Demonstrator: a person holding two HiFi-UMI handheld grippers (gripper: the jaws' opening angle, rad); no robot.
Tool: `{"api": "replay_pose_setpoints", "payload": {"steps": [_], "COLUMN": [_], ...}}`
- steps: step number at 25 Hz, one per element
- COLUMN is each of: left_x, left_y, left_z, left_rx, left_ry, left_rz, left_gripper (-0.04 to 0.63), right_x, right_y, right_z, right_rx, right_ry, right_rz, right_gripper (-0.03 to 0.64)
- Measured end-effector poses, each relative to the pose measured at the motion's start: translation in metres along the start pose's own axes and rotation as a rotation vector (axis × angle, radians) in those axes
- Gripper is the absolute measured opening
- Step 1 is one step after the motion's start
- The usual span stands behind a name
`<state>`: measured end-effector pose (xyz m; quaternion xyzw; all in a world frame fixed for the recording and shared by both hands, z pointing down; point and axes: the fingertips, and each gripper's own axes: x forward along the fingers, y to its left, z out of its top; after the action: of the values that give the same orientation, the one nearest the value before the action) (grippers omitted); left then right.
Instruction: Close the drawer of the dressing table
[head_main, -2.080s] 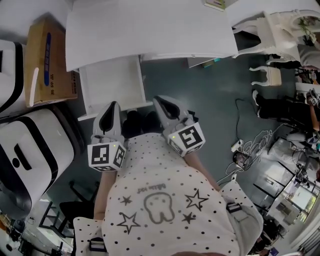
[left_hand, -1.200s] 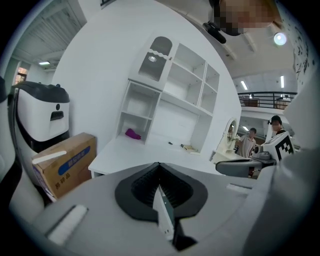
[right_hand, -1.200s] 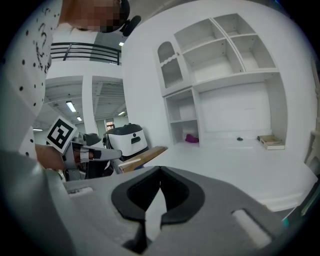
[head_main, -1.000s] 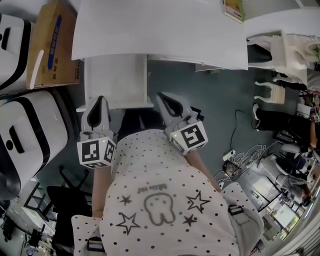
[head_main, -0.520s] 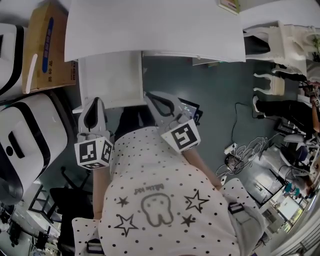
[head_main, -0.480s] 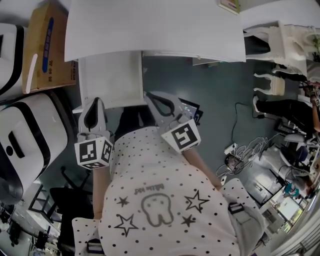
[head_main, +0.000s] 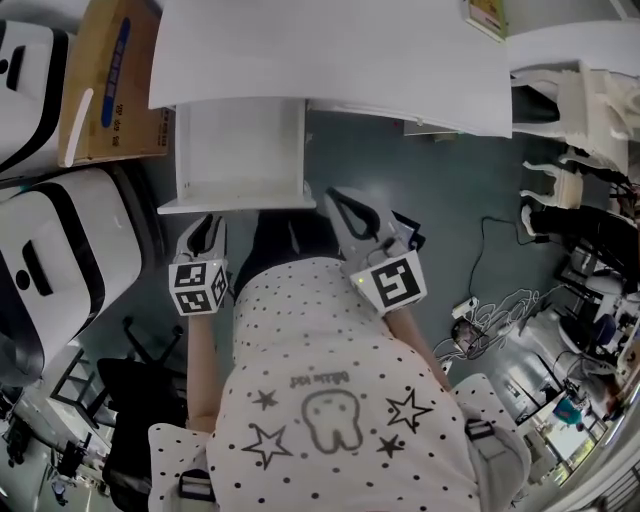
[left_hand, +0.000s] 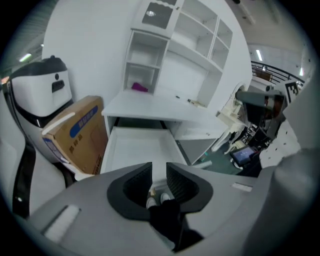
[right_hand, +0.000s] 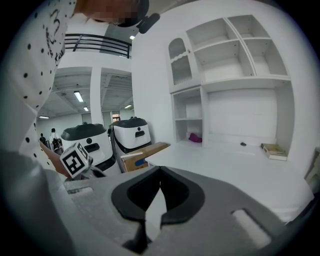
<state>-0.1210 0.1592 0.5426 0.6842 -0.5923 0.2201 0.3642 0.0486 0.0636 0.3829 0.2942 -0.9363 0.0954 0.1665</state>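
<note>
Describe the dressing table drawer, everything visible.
The drawer is a white, shallow, rectangular box of matte panels, pulled well out from under the tabletop and level. Its inside looks bare. A cardboard box stands at its left. The left hand-held gripper, jaws just opened with nothing held between them, is near its front panel; contact unclear.

White dressing table (head_main: 330, 55) top bears booklet (head_main: 487, 16) near right edge

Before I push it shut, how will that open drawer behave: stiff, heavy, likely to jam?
The drawer looks empty, so it is probably light and should slide easily. It appears to be a rigid white box, so it shouldn't flex under a push. It is pulled far out from the dressing table and is fairly wide, so an off-centre push might skew it; aim mid-front.
</note>
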Motion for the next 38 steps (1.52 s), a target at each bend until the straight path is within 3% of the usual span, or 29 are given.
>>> {"api": "replay_pose_setpoints", "payload": {"steps": [4,8,14,18,31,38], "left_x": [0.035,0.075,0.114,0.129,0.142,0.144], "left_y": [0.007,0.012,0.016,0.014,0.017,0.017], "left_z": [-0.062,-0.106,-0.119,-0.14,-0.135,-0.13], "left_rx": [-0.004,-0.007,0.013,-0.006,-0.019,-0.033], "left_ry": [0.171,0.29,0.333,0.405,0.4,0.341], "left_rz": [-0.034,-0.054,-0.049,-0.07,-0.064,-0.035], "left_gripper": [0.11,0.12,0.121,0.123,0.083,0.08], "right_x": [0.0,0.004,0.007,0.006,0.005,0.002], "right_y": [0.0,0.002,0.012,0.017,0.018,0.016], "right_z": [-0.002,-0.005,-0.015,-0.022,-0.024,-0.025], "right_rx": [0.01,0.015,0.031,0.04,0.073,0.079], "right_ry": [0.003,0.01,0.043,0.057,0.06,0.064], "right_rz": [-0.009,-0.009,0.002,-0.005,-0.055,-0.079], "right_gripper": [-0.003,-0.003,-0.003,-0.003,-0.003,-0.003]}}
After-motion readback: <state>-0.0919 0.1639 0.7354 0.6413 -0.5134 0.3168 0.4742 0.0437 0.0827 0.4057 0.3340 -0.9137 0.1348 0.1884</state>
